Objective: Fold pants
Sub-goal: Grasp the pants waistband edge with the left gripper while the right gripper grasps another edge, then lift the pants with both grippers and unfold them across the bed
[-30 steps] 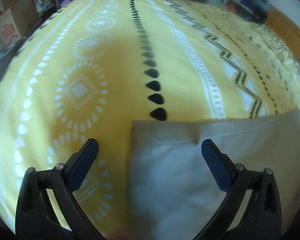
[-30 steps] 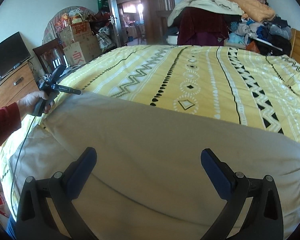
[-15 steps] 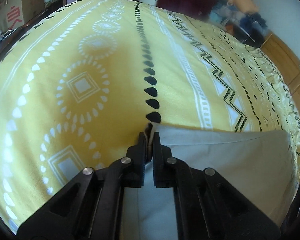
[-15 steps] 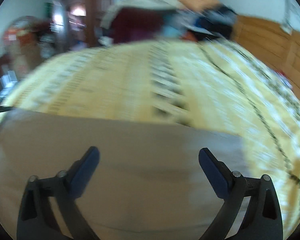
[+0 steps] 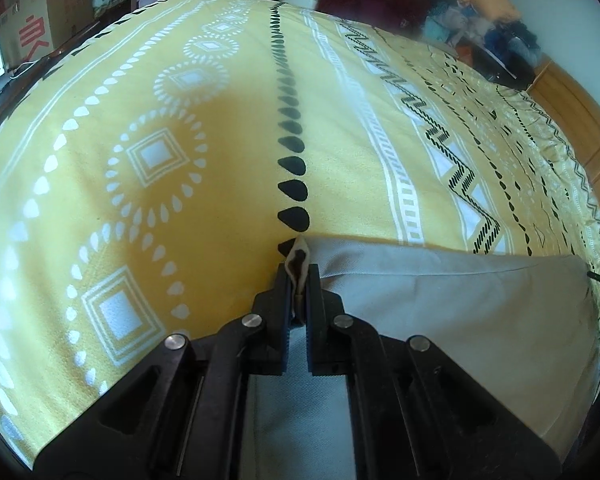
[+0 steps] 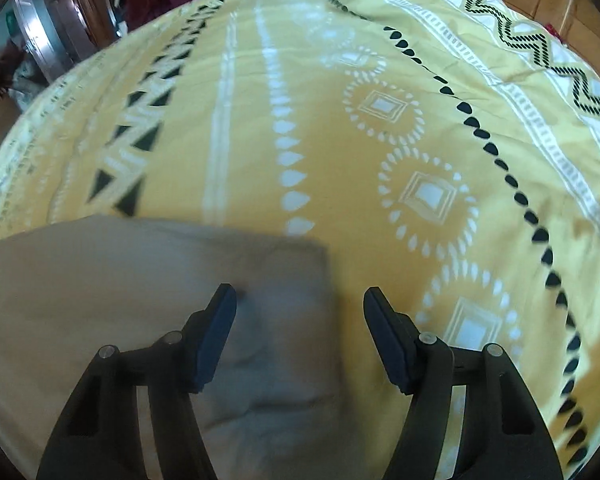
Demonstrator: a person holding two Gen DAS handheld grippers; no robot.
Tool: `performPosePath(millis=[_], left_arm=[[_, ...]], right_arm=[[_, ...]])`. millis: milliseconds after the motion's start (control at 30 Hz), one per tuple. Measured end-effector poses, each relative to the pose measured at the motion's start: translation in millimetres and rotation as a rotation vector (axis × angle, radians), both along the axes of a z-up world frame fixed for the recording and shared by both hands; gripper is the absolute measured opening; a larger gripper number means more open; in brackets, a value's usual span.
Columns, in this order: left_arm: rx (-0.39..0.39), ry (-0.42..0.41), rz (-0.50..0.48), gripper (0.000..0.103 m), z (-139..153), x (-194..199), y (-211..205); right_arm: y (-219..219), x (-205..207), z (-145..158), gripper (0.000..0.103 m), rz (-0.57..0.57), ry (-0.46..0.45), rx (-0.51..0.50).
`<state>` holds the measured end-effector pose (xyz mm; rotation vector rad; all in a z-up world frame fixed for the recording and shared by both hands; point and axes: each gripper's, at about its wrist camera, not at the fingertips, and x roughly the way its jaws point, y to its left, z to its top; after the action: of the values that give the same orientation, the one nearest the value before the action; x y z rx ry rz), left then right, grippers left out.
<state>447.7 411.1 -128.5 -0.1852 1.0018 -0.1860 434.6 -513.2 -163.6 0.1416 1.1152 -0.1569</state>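
Light grey-beige pants point(image 5: 452, 312) lie flat on a yellow patterned bedspread point(image 5: 180, 184). My left gripper point(image 5: 299, 276) is shut on the near left corner of the pants; a small pinch of cloth sticks up between the fingers. In the right wrist view the pants point(image 6: 120, 280) fill the lower left, with a corner at the middle. My right gripper point(image 6: 298, 300) is open and straddles the pants' right edge near that corner, its left finger point(image 6: 216, 328) over the cloth and its right finger point(image 6: 388, 340) over the bedspread point(image 6: 380, 140).
Cardboard boxes point(image 5: 32, 28) stand left of the bed. A pile of clothes point(image 5: 492, 28) lies at the far end. A wooden panel point(image 5: 580, 120) runs along the right side. A doorway and clutter point(image 6: 32, 52) show at far left.
My left gripper closed on the pants' corner and holds it. My right gripper swung right to the pants' other corner and has partly narrowed.
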Motion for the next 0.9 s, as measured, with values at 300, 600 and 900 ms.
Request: performPosePath(millis=[300,600,900], left_arm=[[-0.005,-0.045,0.029,0.005,6.3,-4.1,-0.7],[-0.178,-0.398,0.099,0.005,110.2,-86.1,3.1],[-0.233,-0.587,0.082,0.005,188.4,-232.5,17.9]], right_arm=[[-4.4,16.6,-5.4,0.031,0.065,-0.022,0.180],[3.8,-77.7,91.5,0.018,0.095,-0.291,0.264],[17.8,-245.8,153.6,0.018,0.091,-0.394,0.252]])
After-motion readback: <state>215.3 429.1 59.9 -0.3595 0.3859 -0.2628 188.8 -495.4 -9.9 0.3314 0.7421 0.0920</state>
